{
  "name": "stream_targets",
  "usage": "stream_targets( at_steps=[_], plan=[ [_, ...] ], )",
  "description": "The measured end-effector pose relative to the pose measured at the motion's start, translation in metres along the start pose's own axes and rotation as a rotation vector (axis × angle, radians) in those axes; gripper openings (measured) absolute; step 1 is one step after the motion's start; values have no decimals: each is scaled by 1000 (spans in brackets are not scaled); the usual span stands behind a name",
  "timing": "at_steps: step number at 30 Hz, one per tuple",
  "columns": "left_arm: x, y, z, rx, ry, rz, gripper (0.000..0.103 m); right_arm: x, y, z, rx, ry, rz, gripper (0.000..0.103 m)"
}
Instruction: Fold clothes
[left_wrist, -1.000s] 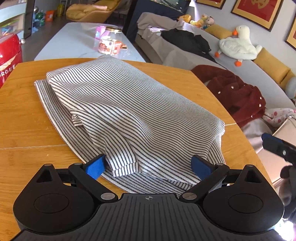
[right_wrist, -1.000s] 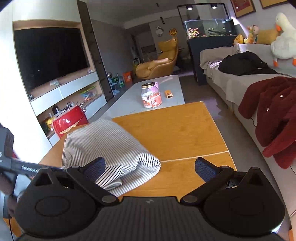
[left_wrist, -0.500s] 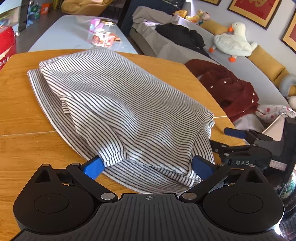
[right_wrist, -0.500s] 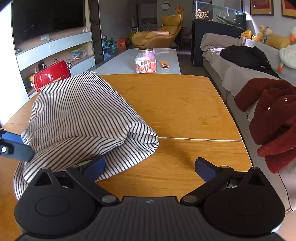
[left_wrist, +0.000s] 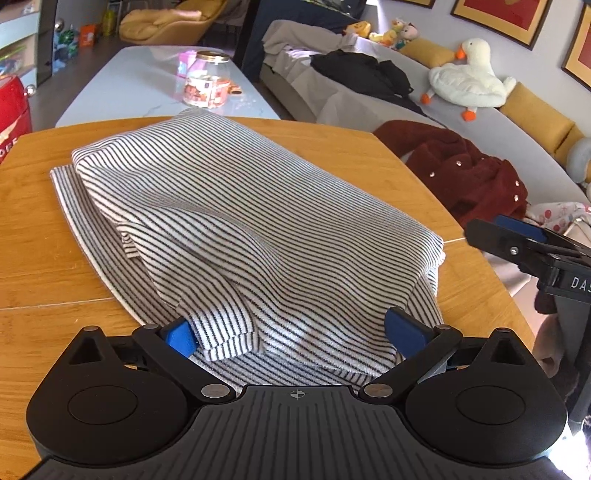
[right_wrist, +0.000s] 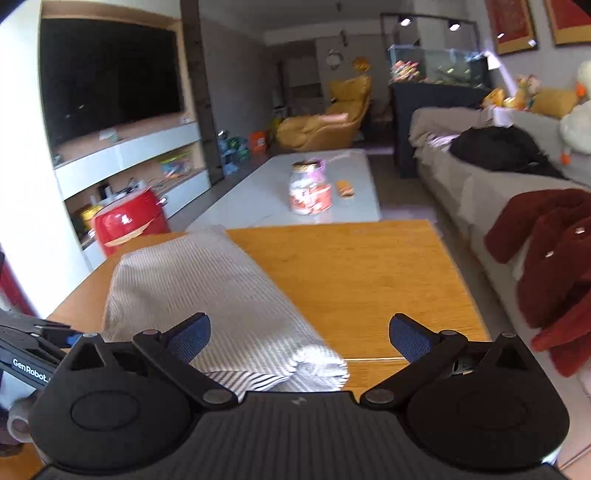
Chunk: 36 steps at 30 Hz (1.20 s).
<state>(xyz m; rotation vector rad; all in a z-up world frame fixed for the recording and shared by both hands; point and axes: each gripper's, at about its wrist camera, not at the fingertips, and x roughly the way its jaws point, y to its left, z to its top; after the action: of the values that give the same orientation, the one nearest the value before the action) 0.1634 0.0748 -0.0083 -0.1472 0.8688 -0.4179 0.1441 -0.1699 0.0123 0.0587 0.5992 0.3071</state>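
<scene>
The striped garment (left_wrist: 251, 229) lies folded on the wooden table (left_wrist: 33, 236), filling the frame's centre. Its near hem sits between the spread, released fingers of the left gripper (left_wrist: 291, 332). The right gripper (right_wrist: 299, 336), also released and holding nothing, hangs above the garment's lower corner.

"GenRobot" is printed on the left hand-held gripper (right_wrist: 31, 363); "DA" on the right hand-held gripper (left_wrist: 517, 240).

Table: wooden table (left_wrist: 351, 147), near, seam line across it.
Coffee table: white coffee table (right_wrist: 354, 184) just beyond, bearing a lidded glass jar (left_wrist: 207, 79).
Sofa: grey sofa (left_wrist: 517, 122), right, with a red fleece coat (left_wrist: 465, 173), black garment (left_wrist: 362, 74) and plush duck (left_wrist: 469, 79).
Far: yellow armchair (right_wrist: 328, 122), fish tank (right_wrist: 436, 68).
Left: television (right_wrist: 107, 77).
</scene>
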Motion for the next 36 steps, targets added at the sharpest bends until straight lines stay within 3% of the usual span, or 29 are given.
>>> stream_targets(
  at_steps=[3,14,29,33,36],
  plan=[
    [-2,2,-1,-9,-1,-9,103,37,12,-9,-90,120,-34,103],
    [6,8,9,33,-6,7,103,8,24,-44,-13,91,-42,103],
    [-5,10,5,36,3,51,103,-19,56,-68,14,118,39,103],
    [-21,13,-5,25,-9,50,103,-22,68,-74,-63,138,61,103],
    [-31,17,-12,9,-23,45,103,-24,92,-81,-223,159,70,103]
  ],
)
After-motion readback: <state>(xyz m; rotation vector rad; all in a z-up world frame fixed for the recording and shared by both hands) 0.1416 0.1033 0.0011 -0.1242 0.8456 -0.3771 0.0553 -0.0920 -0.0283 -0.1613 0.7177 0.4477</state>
